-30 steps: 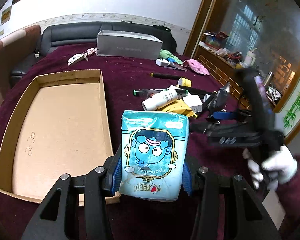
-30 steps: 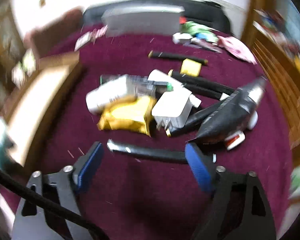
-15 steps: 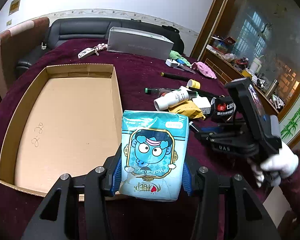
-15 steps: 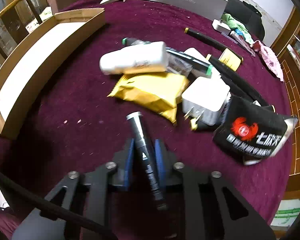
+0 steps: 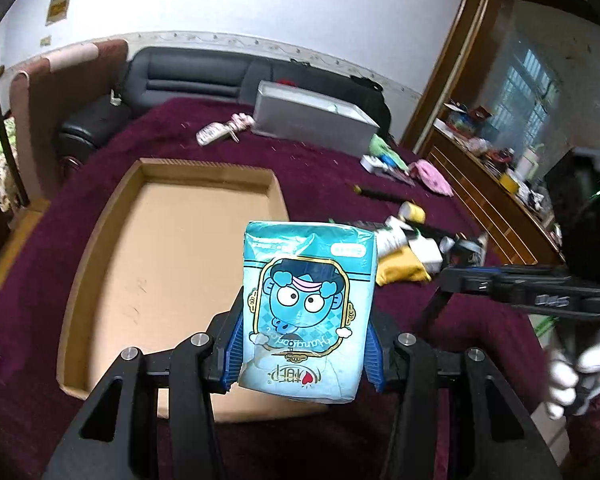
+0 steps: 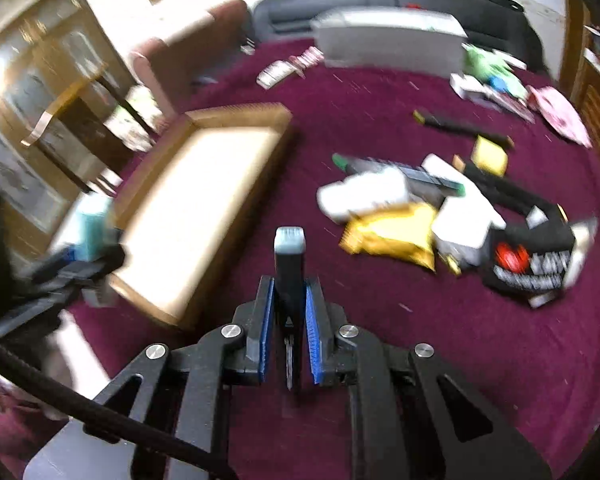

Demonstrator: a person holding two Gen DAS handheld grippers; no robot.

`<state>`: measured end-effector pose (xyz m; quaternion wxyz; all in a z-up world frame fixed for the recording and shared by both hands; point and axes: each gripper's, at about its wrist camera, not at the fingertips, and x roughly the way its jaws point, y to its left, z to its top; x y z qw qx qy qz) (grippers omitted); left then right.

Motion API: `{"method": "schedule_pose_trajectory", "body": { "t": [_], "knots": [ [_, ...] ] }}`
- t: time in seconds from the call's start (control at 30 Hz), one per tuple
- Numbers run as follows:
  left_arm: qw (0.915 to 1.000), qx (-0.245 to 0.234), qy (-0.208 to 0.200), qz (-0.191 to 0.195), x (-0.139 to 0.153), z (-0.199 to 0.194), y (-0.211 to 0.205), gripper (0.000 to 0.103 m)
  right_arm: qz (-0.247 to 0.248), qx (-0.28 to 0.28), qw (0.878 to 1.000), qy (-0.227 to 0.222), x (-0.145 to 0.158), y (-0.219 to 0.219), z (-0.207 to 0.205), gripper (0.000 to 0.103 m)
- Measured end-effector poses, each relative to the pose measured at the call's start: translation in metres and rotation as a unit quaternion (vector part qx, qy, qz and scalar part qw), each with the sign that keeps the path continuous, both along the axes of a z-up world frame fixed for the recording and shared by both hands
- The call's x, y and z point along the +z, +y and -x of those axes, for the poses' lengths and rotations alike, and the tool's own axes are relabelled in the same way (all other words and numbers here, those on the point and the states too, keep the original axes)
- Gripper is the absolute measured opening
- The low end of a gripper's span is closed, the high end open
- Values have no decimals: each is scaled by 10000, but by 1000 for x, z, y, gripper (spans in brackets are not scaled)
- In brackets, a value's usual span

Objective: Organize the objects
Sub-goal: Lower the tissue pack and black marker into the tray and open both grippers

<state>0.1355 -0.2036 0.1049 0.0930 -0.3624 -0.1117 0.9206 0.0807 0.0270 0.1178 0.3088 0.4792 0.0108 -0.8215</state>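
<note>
My left gripper (image 5: 302,350) is shut on a light-blue tissue pack (image 5: 306,304) with a cartoon face, held above the near right corner of a shallow cardboard tray (image 5: 112,216). My right gripper (image 6: 288,312) is shut on a slim black marker (image 6: 289,276) with a pale cap, lifted off the maroon tablecloth (image 6: 440,340). In the left wrist view that right gripper (image 5: 452,276) reaches in from the right, held by a white-gloved hand (image 5: 580,372). The tray (image 6: 204,204) lies left of the marker in the right wrist view.
A pile lies right of the tray: a white bottle (image 6: 364,196), a yellow pouch (image 6: 392,232), a white charger (image 6: 464,224), a black packet (image 6: 532,260), black pens (image 6: 460,126). A grey box (image 5: 312,114) and a black sofa (image 5: 196,76) stand at the back.
The right gripper closed on the black marker and lifted it off the cloth, swinging toward the tray. The left gripper rose and shifted with the tissue pack still in it.
</note>
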Motion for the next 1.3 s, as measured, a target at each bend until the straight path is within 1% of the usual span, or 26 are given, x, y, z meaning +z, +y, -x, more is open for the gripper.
{"method": "schedule_pose_trajectory", "body": {
  "t": [0.07,0.13,0.2,0.27,0.43,0.63,0.8,0.93,1.1,1.17,1.23,1.27,1.3],
  "knots": [
    [9997,185,9,129,4,11,-10,43,293,132,9995,-33,13,-16,0,13],
    [9993,313,-59,182,2,26,-19,43,545,249,9981,-106,22,-36,8,13],
    [9987,420,-285,82,-7,50,-32,43,619,301,9975,-149,23,-52,20,13],
    [9974,532,-473,60,-18,69,-40,43,648,337,9969,-284,17,-72,33,13],
    [9936,717,-867,68,-46,110,-56,43,107,199,9990,-383,-11,-121,76,13],
    [9905,751,-1141,156,-70,148,-59,43,-262,-43,9987,-445,-33,-153,121,13],
    [9887,759,-1272,219,-79,173,-56,43,-422,-204,9972,-583,-52,-168,148,13],
    [9872,768,-1393,88,-86,183,-58,43,-542,-321,9960,-638,-66,-173,161,13],
    [9875,806,-1351,-11,-87,188,-58,44,-674,-433,9954,-522,-73,-174,166,13],
    [9877,823,-1324,-147,-87,187,-61,46,-702,-478,9956,-388,-71,-174,166,13],
    [9872,844,-1309,-335,-87,188,-64,50,-673,-536,9959,-290,-68,-173,164,19],
    [9866,853,-1318,-434,-87,188,-66,51,-660,-562,9960,-222,-65,-172,164,26],
    [9859,860,-1334,-527,-87,188,-67,51,-632,-576,9962,-187,-63,-171,163,31]
  ]
}}
